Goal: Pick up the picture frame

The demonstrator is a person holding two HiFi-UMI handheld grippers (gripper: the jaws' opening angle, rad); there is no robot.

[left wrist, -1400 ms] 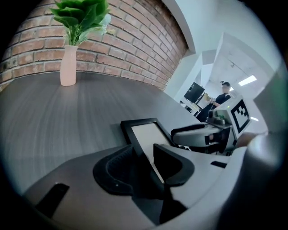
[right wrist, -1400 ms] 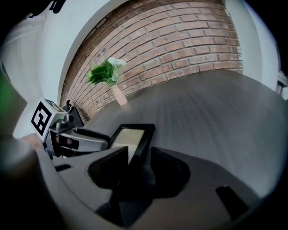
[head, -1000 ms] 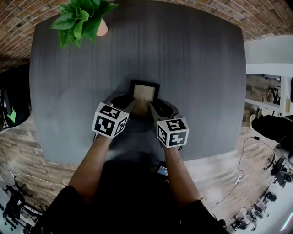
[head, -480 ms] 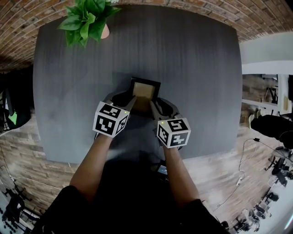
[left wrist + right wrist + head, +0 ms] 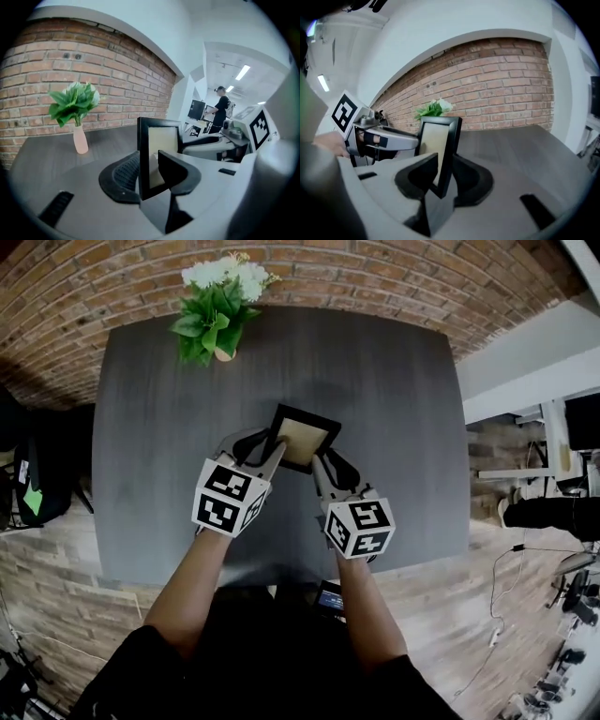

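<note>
The picture frame (image 5: pixel 303 437) is black with a pale tan insert and hangs tilted above the dark table (image 5: pixel 394 409). My left gripper (image 5: pixel 270 448) clamps its left edge; in the left gripper view the frame (image 5: pixel 161 140) stands upright between the dark pads (image 5: pixel 176 171). My right gripper (image 5: pixel 322 463) grips the right edge, its jaws still closing with the frame (image 5: pixel 438 140) between the pads (image 5: pixel 417 178) and pressed by them. Each gripper view shows the other gripper beyond the frame.
A plant in a pink vase (image 5: pixel 217 310) stands at the table's far left, before a brick wall (image 5: pixel 375 268). A person (image 5: pixel 220 110) stands at desks far off to the right. Wood floor with cables surrounds the table.
Both grippers have risen together, lifting the picture frame off the table and tilting it. The head view has shifted, showing more of the brick wall.
</note>
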